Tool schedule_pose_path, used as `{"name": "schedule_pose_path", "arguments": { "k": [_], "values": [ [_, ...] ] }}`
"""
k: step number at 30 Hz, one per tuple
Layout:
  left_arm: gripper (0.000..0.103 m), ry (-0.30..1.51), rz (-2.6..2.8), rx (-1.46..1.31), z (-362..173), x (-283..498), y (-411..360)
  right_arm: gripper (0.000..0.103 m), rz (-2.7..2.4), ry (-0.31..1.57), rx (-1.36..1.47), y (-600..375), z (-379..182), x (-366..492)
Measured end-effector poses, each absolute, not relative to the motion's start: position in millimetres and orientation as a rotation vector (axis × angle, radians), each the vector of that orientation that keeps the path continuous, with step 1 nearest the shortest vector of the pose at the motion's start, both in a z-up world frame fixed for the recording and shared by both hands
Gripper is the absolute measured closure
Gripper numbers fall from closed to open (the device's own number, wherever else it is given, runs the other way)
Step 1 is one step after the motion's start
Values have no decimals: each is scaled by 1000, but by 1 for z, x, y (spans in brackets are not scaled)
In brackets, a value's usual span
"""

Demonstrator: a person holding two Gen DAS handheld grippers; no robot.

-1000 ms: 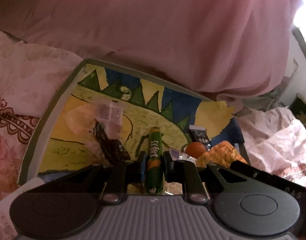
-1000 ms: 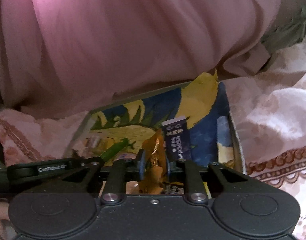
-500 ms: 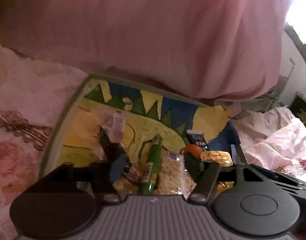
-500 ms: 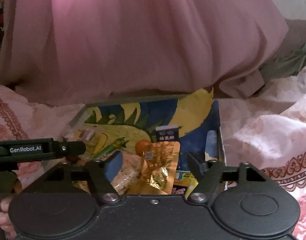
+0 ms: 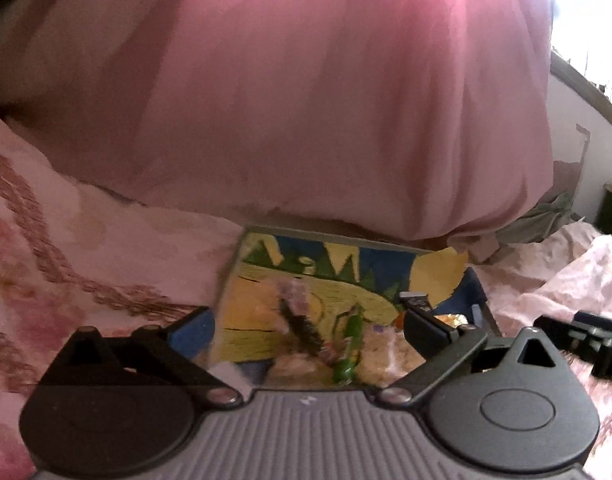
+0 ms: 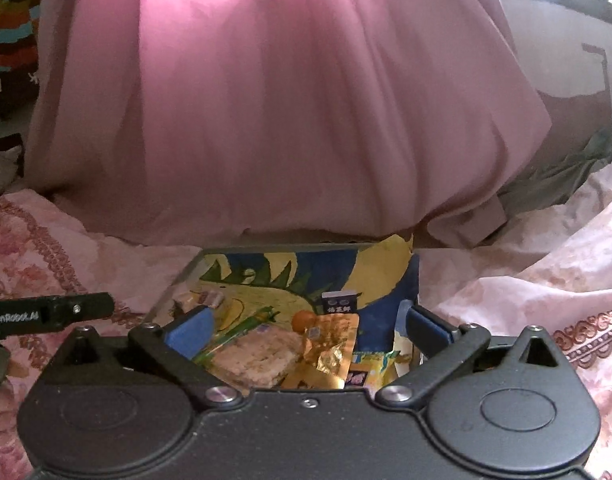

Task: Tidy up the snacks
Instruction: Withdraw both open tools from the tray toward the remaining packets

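Observation:
A shallow box (image 5: 326, 237) lined with a yellow, green and blue painting lies on the bed and holds several snacks. In the left wrist view I see a green stick packet (image 5: 348, 350), a clear packet of dark snack (image 5: 302, 320) and a pale cracker pack (image 5: 386, 350). My left gripper (image 5: 308, 328) hovers in front of the box, its jaws opening with nothing between them. The right wrist view shows a gold foil packet (image 6: 330, 346), an orange (image 6: 302, 320), a dark blue packet (image 6: 340, 304) and the cracker pack (image 6: 254, 354) in the box (image 6: 266, 247). My right gripper (image 6: 308, 326) is likewise opening and empty.
A large pink cloth (image 5: 306, 100) hangs right behind the box. Floral pink bedding (image 5: 66, 248) surrounds it on both sides. The right gripper's body (image 5: 586, 340) shows at the left view's right edge, and the left gripper's arm (image 6: 46, 312) at the right view's left edge.
The left gripper let go of the green stick packet and the right let go of the gold foil packet. Both opened wide and drew back and up from the box.

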State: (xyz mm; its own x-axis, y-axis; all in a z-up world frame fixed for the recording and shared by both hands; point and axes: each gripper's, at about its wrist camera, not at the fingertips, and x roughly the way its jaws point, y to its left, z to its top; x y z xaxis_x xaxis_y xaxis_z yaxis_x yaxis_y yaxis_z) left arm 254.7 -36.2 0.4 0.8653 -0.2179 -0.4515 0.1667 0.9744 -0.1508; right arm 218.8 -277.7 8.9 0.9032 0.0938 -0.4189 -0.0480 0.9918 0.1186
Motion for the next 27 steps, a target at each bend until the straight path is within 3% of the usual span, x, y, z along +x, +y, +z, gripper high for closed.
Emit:
{"name": "schedule_pose_path", "arguments": {
  "k": [18, 27],
  "values": [
    [0, 513, -57, -47, -2, 116, 22, 1, 158, 441, 37, -231, 19, 92],
    [0, 539, -11, -86, -2, 86, 30, 1, 177, 482, -12, -211, 10, 50]
  ]
}}
